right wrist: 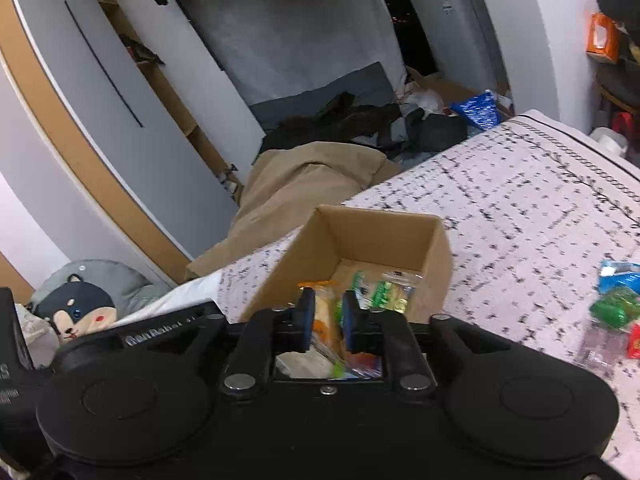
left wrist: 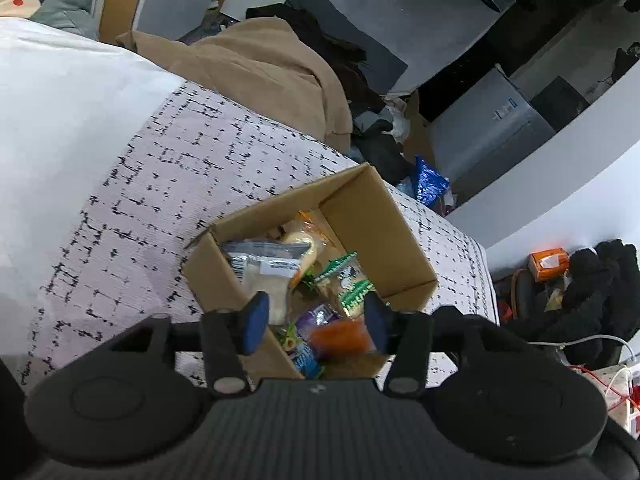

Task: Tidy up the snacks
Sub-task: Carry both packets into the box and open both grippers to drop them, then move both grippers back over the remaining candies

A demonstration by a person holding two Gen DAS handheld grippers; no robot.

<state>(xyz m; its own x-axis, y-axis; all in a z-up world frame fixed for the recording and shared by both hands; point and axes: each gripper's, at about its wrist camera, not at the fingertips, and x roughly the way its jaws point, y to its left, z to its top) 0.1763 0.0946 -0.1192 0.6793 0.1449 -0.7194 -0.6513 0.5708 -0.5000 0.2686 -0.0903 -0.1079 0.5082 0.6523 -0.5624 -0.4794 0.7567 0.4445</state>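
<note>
Right wrist: right tool pinching bread packet over box; left tool spread.

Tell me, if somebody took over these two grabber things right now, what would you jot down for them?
Left gripper: open, empty, hanging over the cardboard box.
Right gripper: closed on a bread packet, above the same box.
The box sits on the patterned bedspread.
Done: several snacks already lie in the box, among them a green-labelled packet.
Left: drop the bread in, then fetch the loose snacks on the bedspread: a blue packet and a green one.
</note>
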